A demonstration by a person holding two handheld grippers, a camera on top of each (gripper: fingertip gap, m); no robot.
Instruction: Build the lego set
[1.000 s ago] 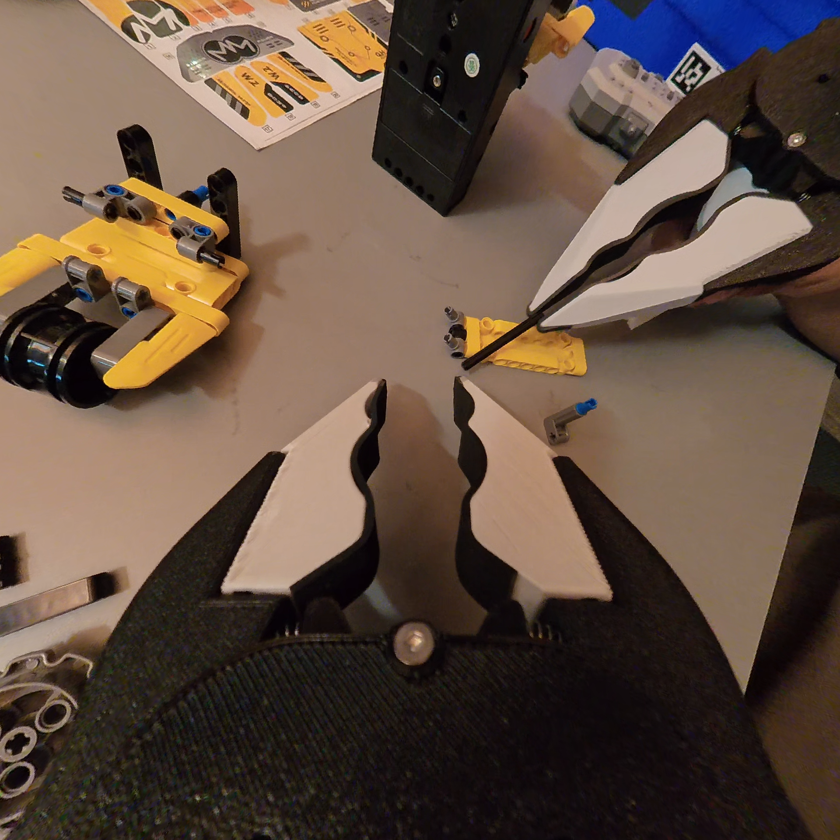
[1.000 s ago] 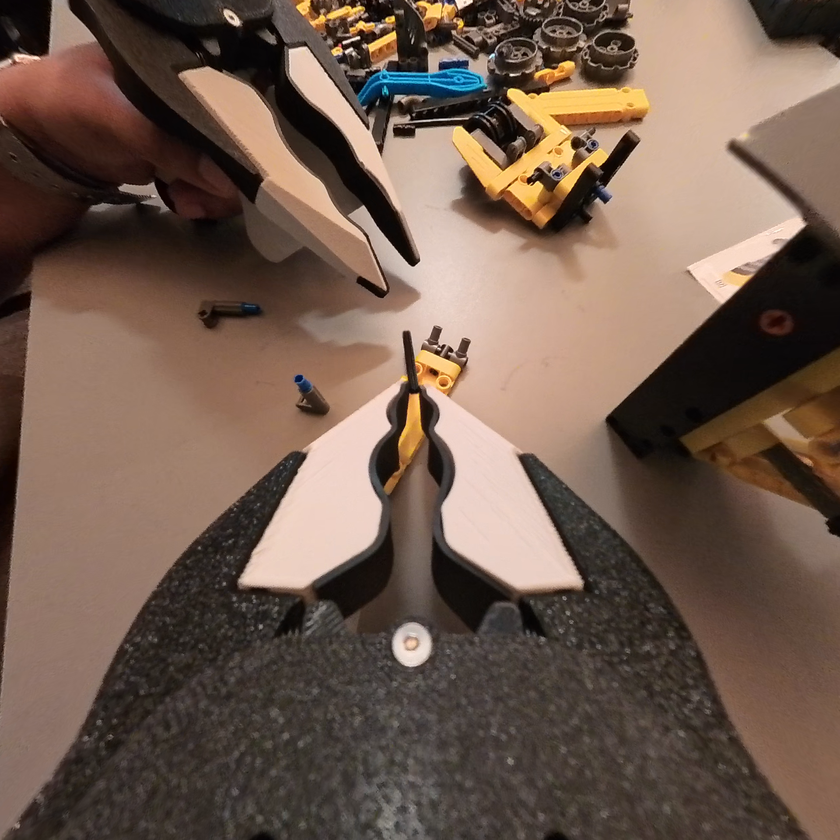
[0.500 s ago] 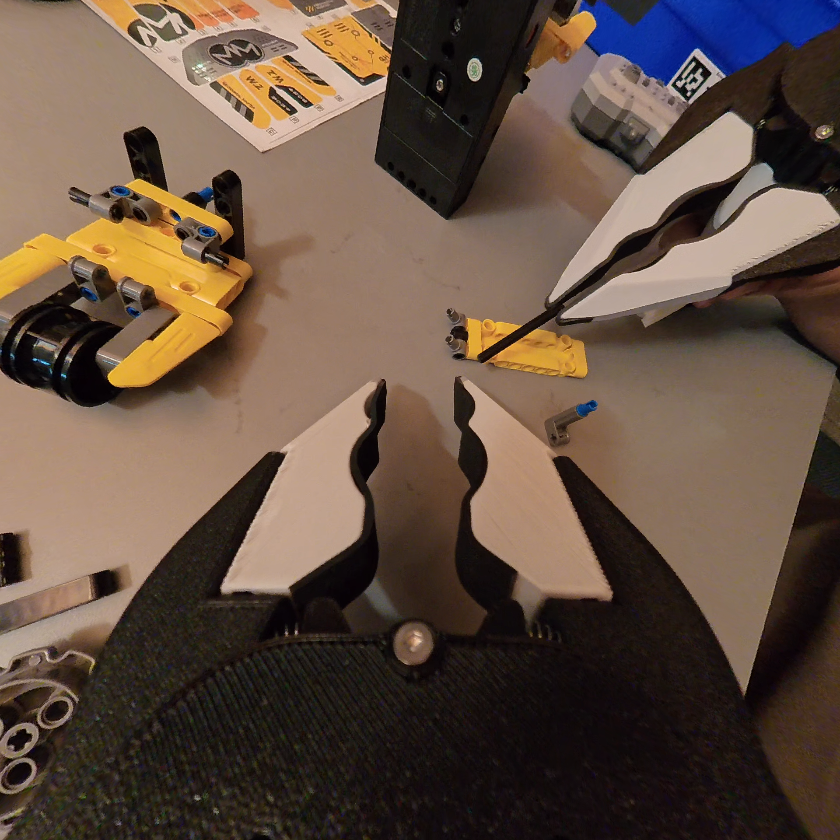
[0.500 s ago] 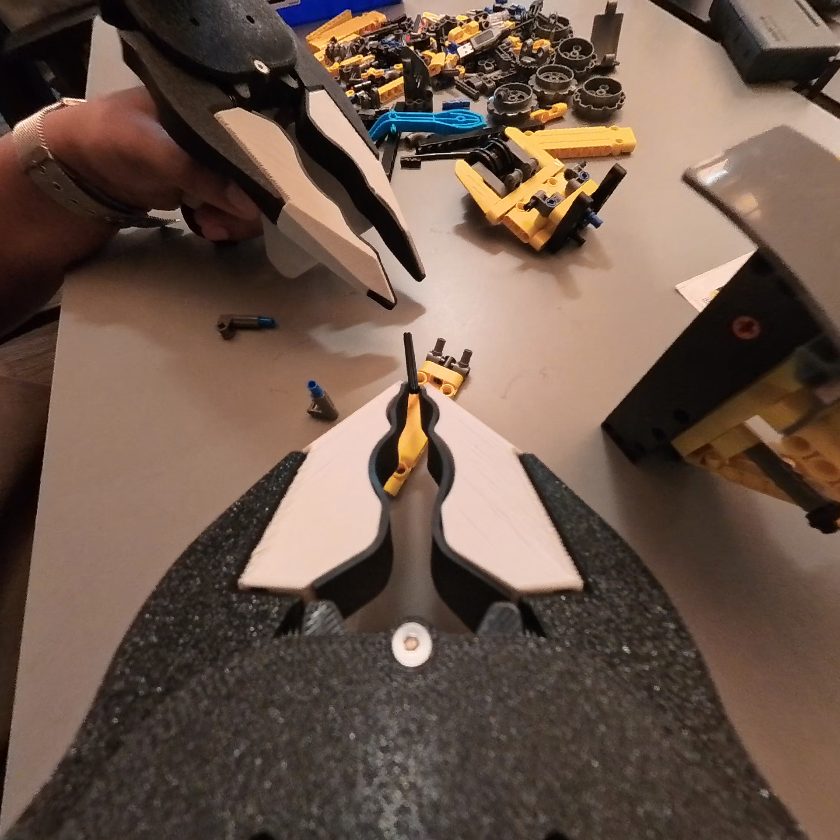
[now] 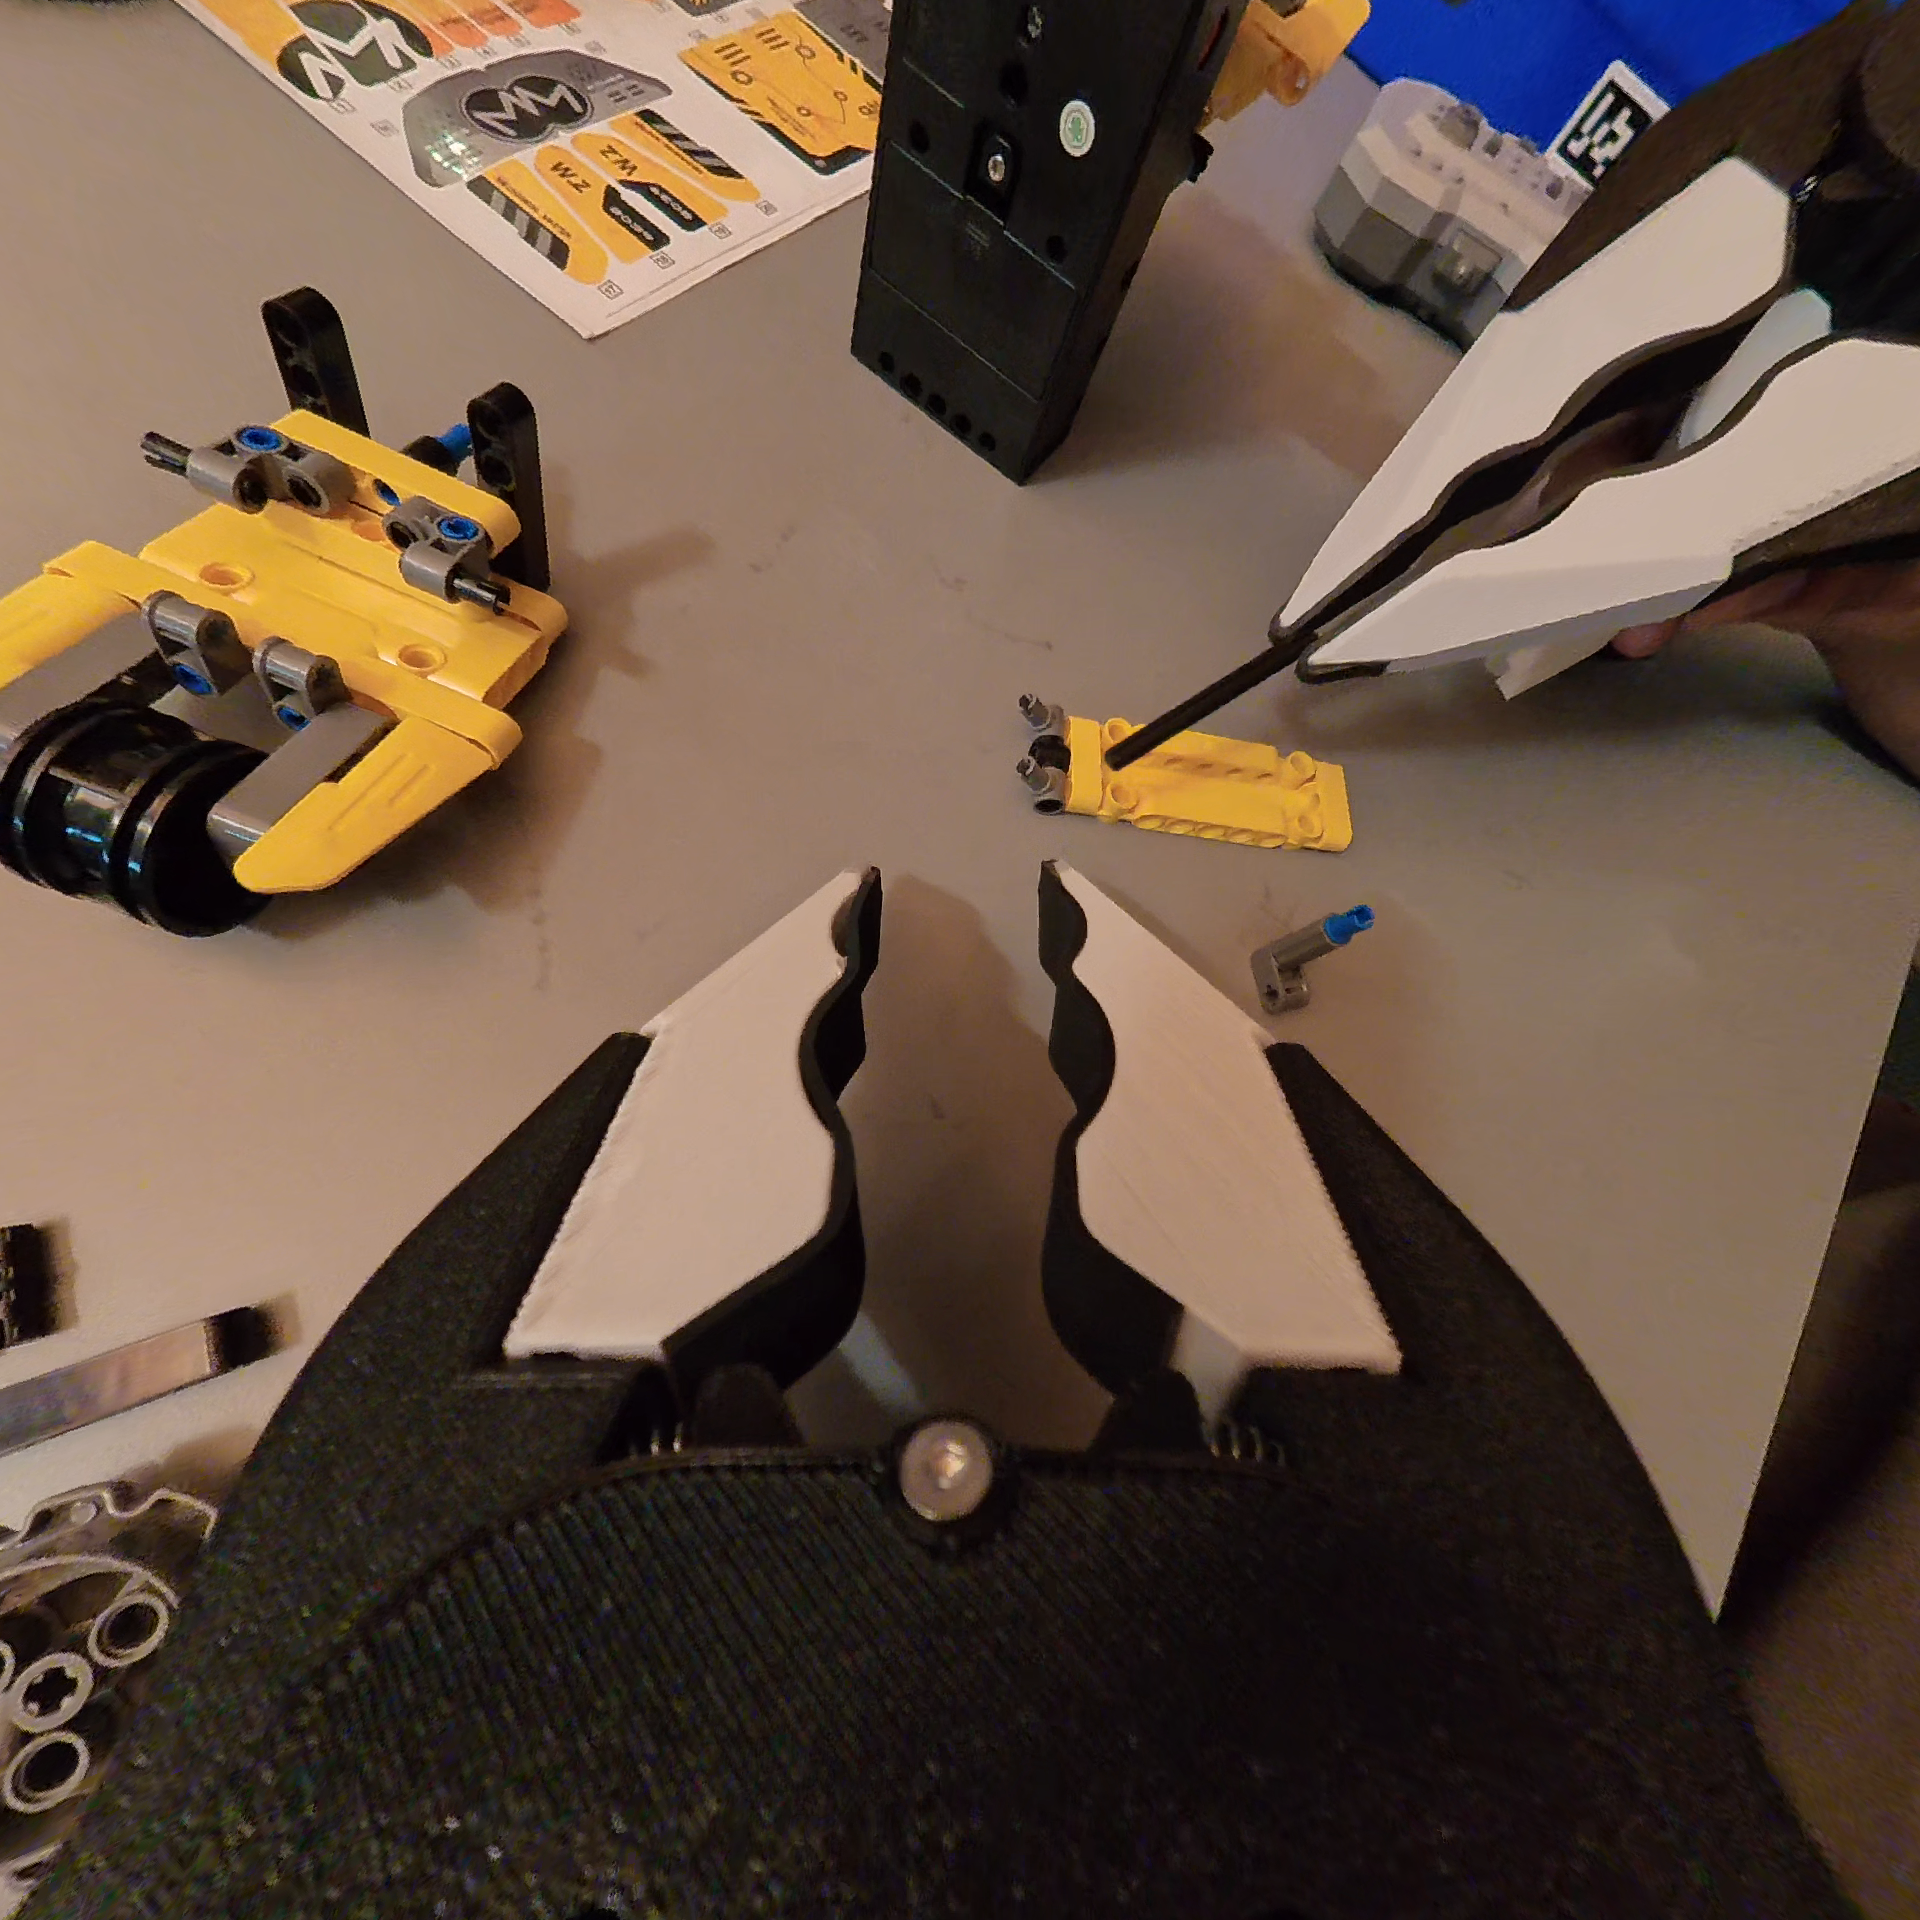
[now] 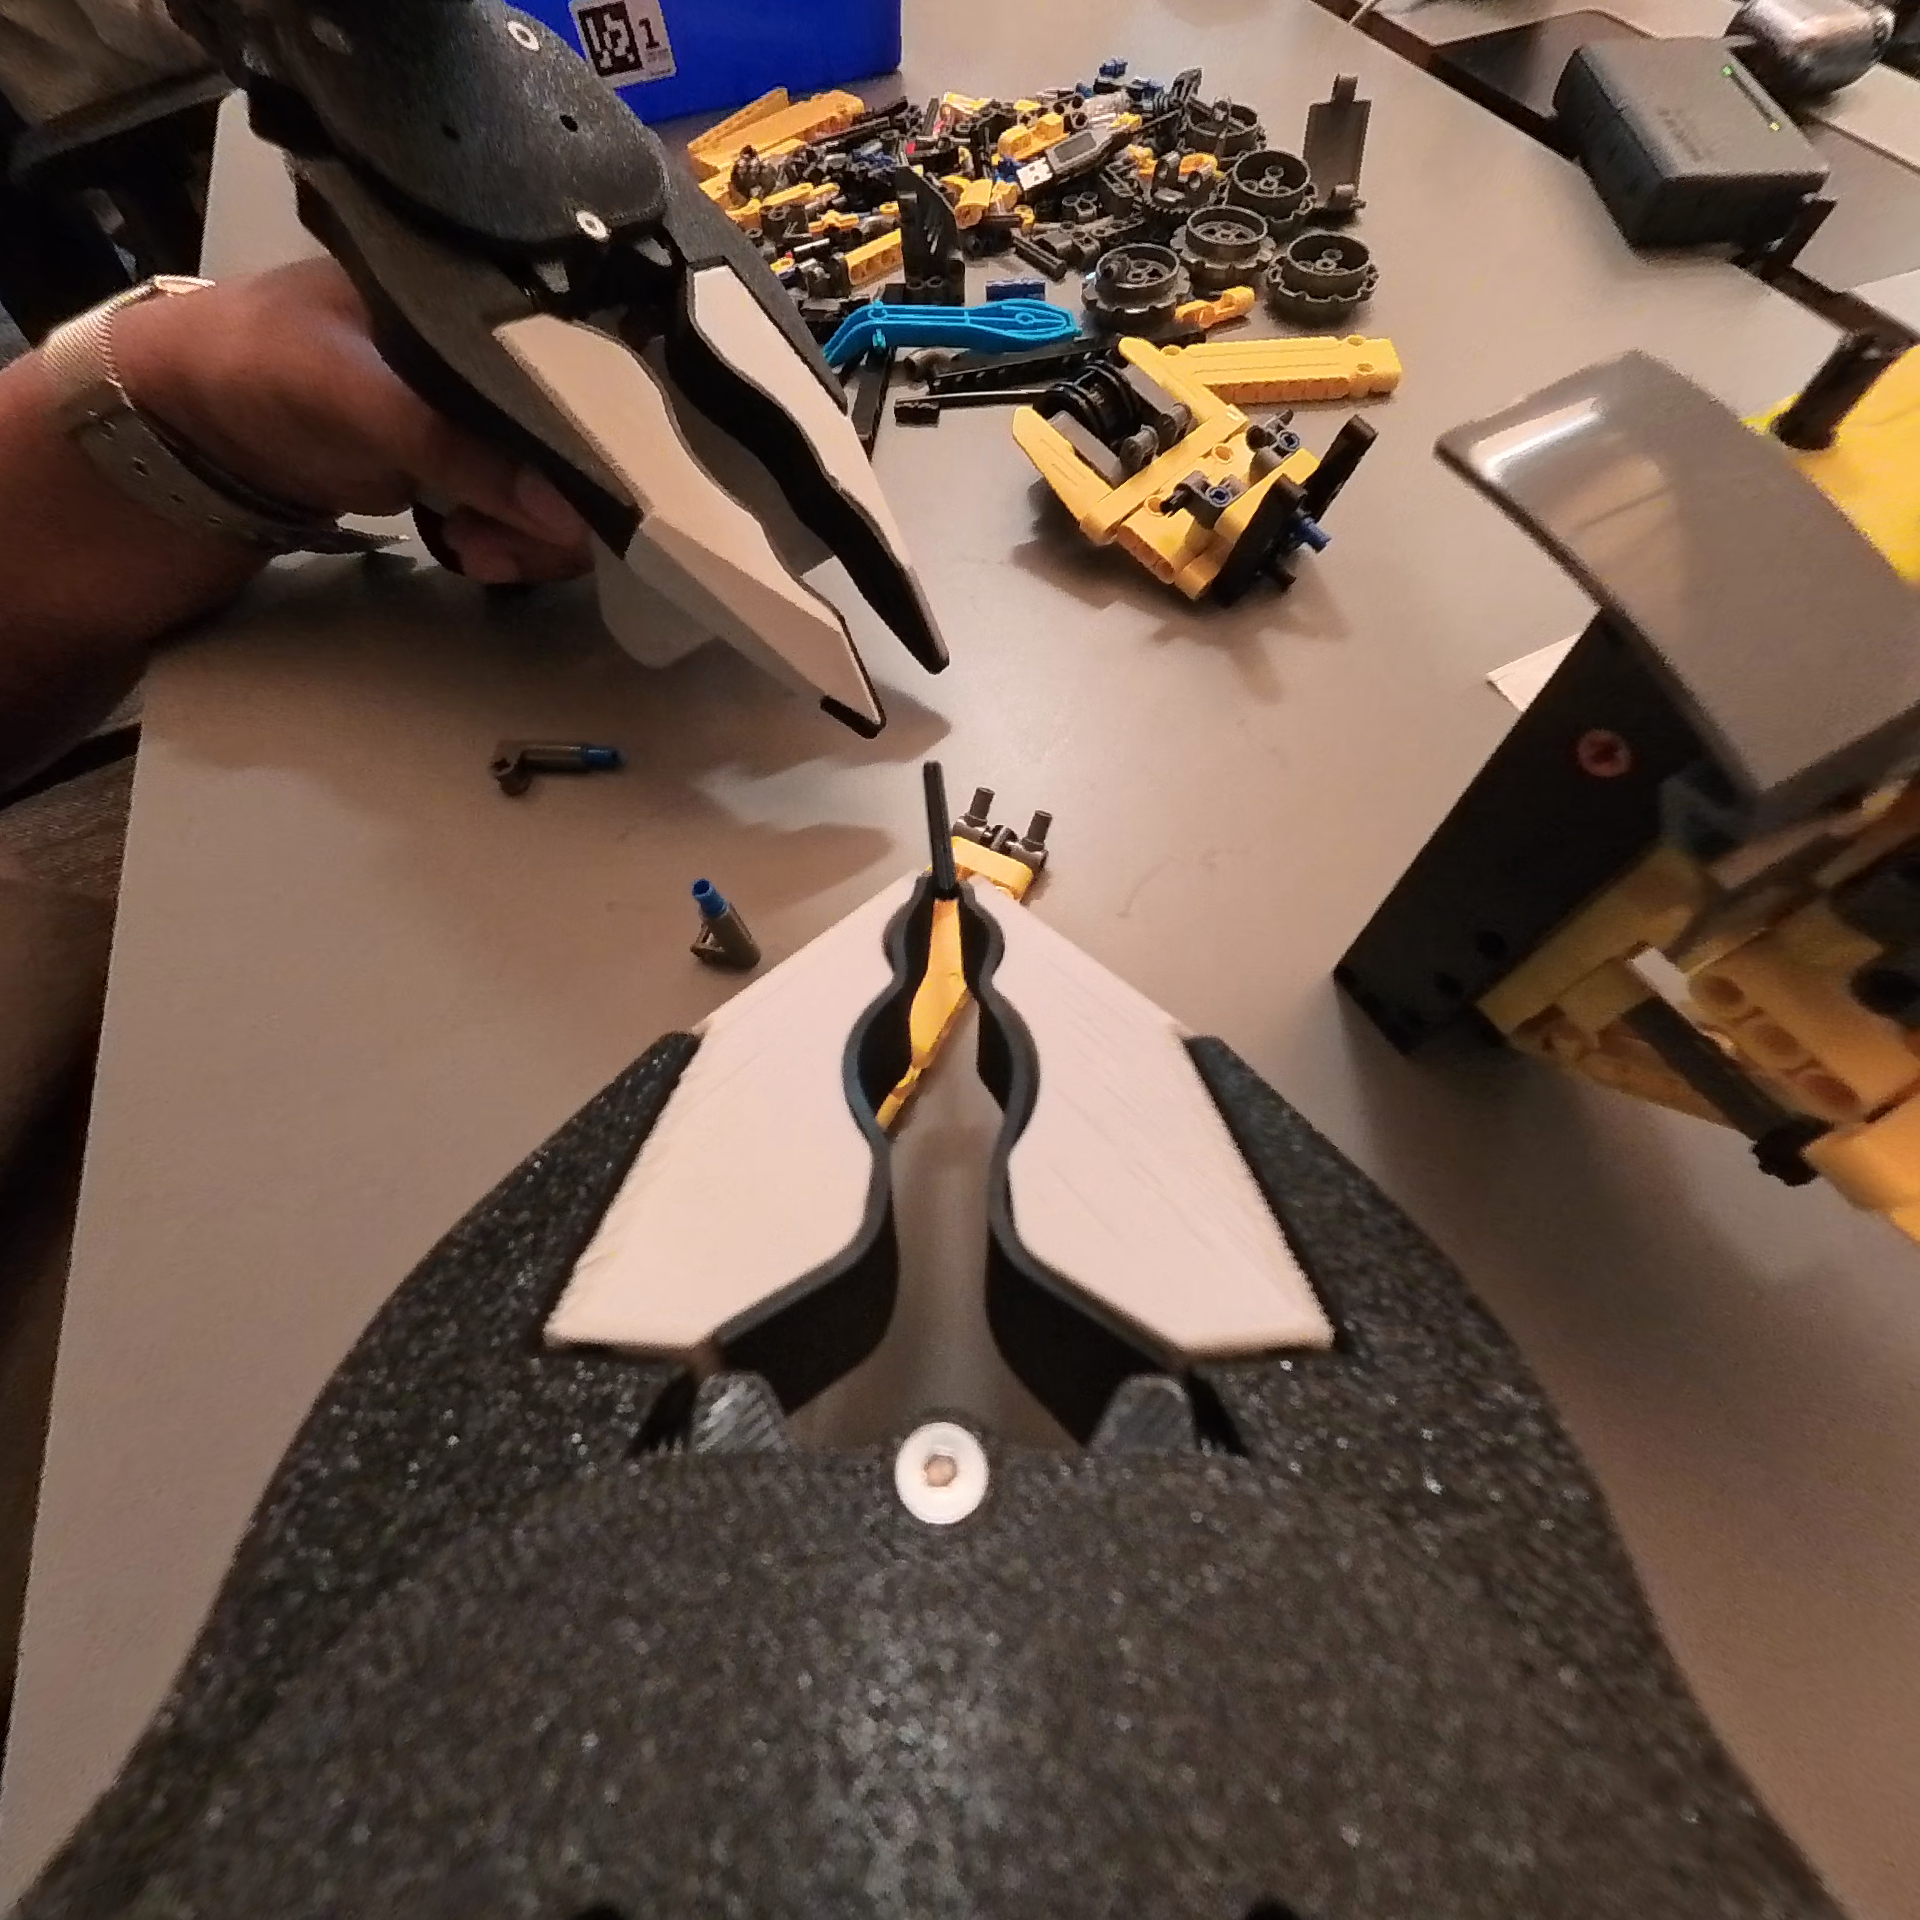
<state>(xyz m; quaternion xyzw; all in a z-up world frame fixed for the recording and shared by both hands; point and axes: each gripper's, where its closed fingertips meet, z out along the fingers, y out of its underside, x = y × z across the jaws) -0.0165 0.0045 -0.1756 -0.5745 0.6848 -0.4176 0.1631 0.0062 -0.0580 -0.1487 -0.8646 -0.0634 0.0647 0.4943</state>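
My right gripper (image 6: pixel 940 888) is shut on a thin black axle (image 6: pixel 935 826) that sticks out past its tips. In the left wrist view this gripper (image 5: pixel 1294 639) holds the axle (image 5: pixel 1195 712) slanting down, its free end over a flat yellow panel (image 5: pixel 1216 790) with grey pins at one end. The panel (image 6: pixel 1003 836) lies on the grey table under my right fingers. My left gripper (image 5: pixel 958 883) is open and empty, a short way in front of the panel. It also shows in the right wrist view (image 6: pixel 904 686), held by a hand.
A yellow assembly with black wheels (image 5: pixel 281 623) sits at the left. A black block (image 5: pixel 1008 208) stands behind, beside a sticker sheet (image 5: pixel 582 135) and a grey unit (image 5: pixel 1444 197). Two small grey connectors with blue pins (image 6: pixel 722 930) (image 6: pixel 556 758) lie nearby. A pile of loose parts (image 6: pixel 1039 156) lies farther off. About 8 cm separates my left fingertips from my right.
My right gripper has drawn back and up with the axle, so the axle's free end moved from beside the panel's pinned end to over the panel. My left gripper has stayed put.
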